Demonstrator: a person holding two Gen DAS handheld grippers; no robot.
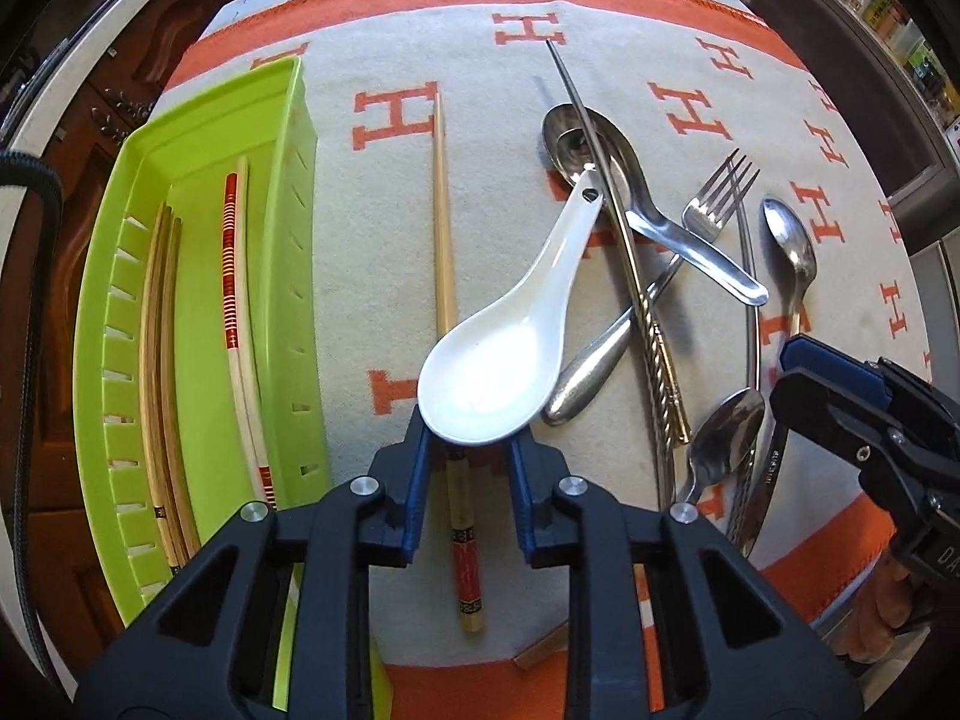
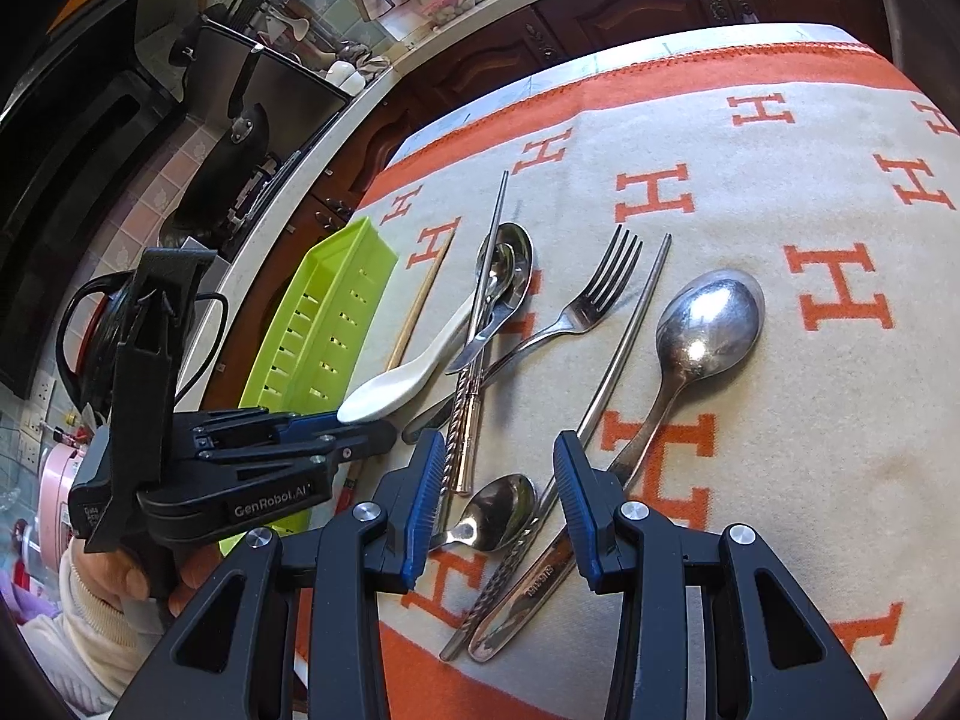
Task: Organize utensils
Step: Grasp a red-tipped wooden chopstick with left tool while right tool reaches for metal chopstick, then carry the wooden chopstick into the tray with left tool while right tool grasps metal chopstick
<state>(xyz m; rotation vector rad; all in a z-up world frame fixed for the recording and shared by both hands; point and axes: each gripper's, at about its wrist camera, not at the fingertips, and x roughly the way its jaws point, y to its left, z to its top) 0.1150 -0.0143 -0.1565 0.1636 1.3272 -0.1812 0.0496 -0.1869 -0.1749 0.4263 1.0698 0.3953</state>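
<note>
My left gripper (image 1: pixel 468 432) is shut on the bowl of a white ceramic spoon (image 1: pixel 504 348), also seen in the right wrist view (image 2: pixel 396 384); its handle rests on a steel ladle spoon (image 1: pixel 606 162). A wooden chopstick (image 1: pixel 447 300) lies beneath it. A fork (image 1: pixel 714 204), steel chopsticks (image 1: pixel 636 288) and steel spoons (image 1: pixel 792 246) lie in a pile to the right. My right gripper (image 2: pixel 495 504) is open above a small steel spoon (image 2: pixel 498 510) and a big spoon's handle (image 2: pixel 654 420). The green tray (image 1: pixel 288 228) on the left holds several chopsticks.
The utensils lie on a cream cloth with orange H marks (image 2: pixel 840 288) and an orange border. A dark wooden cabinet (image 2: pixel 600 12) and a counter with kitchenware (image 2: pixel 252 120) stand beyond the table's edge.
</note>
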